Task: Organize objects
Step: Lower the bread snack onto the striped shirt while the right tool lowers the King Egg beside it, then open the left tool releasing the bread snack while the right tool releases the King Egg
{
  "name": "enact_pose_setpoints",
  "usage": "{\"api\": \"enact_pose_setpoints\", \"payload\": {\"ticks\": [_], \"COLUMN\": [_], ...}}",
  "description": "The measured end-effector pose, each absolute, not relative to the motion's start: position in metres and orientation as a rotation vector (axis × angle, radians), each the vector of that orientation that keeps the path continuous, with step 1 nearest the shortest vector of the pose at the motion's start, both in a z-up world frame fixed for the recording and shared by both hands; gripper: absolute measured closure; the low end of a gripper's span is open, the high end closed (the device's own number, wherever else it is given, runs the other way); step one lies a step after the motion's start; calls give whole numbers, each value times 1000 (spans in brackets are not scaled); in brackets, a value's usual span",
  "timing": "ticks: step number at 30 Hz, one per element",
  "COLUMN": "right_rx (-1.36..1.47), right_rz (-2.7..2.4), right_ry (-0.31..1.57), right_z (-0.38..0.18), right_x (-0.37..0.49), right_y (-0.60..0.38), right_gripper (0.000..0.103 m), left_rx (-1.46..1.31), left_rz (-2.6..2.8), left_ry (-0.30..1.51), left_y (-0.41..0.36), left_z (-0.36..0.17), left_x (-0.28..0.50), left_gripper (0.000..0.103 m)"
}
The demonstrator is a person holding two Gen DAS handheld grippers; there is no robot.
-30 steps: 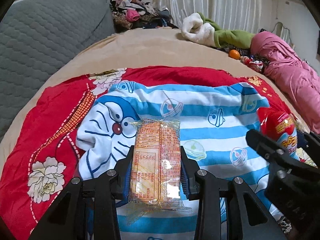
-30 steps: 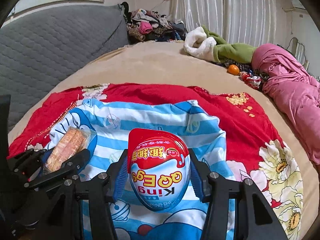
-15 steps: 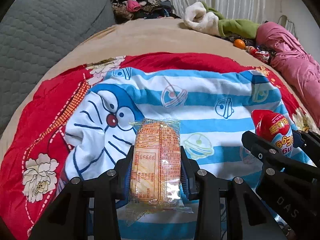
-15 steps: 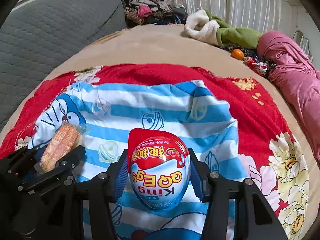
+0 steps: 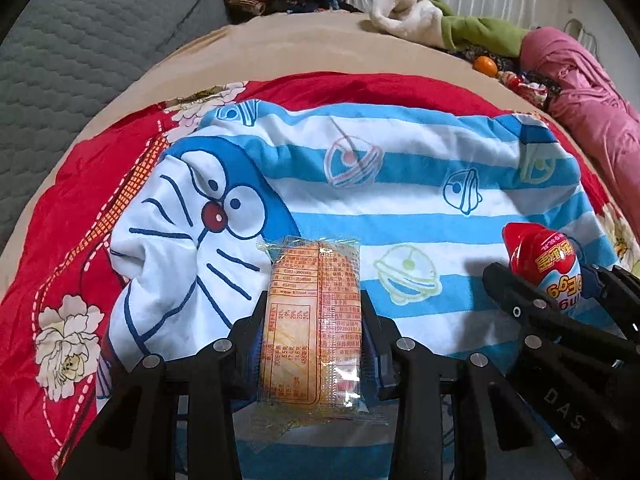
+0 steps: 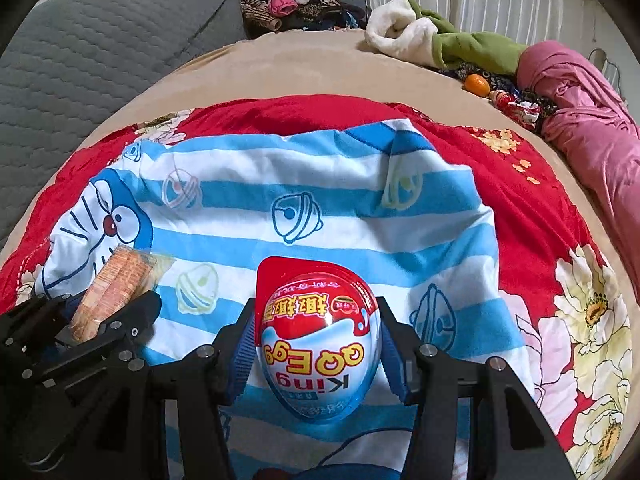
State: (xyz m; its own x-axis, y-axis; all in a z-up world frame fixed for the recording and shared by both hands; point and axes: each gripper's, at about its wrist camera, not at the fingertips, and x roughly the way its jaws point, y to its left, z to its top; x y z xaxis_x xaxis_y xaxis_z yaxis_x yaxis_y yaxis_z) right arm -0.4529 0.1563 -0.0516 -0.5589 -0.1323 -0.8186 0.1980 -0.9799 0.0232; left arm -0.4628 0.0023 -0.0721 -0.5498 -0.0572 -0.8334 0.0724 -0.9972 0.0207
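Left gripper (image 5: pixel 314 320) fingers clamped on biscuit pack (image 5: pixel 312 320); right gripper (image 6: pixel 318 336) fingers clamped on egg (image 6: pixel 318 336), lower centre of each frame.

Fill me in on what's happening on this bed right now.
A person is working two handheld grippers over a blue-striped cartoon cloth spread on a red floral blanket. The left gripper is clamped on a clear-wrapped cracker packet. The right gripper is clamped on a red and blue toy egg. Both items are held just above the cloth, neither set down yet.
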Motion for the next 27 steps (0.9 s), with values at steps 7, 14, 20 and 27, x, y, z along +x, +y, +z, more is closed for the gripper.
{"api": "enact_pose_setpoints", "payload": {"ticks": [7, 14, 20, 27], "right_rx": [1404, 1414, 1421, 1430], "right_rz": [-2602, -2606, -2611, -2610], "right_ry": [116, 140, 104, 91], "right_z": [-57, -56, -55, -54], "right_x": [-454, -453, -452, -452], "right_y": [156, 154, 157, 158], "right_gripper": [48, 48, 48, 41], "left_rx": [1450, 1444, 1436, 1437], "left_rz": [-2701, -2700, -2691, -2672], "left_ry": [30, 33, 32, 39], "left_y": [3, 3, 0, -4], "left_z": [-72, -72, -71, -71], "left_x": [-462, -461, -458, -459], "left_gripper": [62, 62, 56, 44]}}
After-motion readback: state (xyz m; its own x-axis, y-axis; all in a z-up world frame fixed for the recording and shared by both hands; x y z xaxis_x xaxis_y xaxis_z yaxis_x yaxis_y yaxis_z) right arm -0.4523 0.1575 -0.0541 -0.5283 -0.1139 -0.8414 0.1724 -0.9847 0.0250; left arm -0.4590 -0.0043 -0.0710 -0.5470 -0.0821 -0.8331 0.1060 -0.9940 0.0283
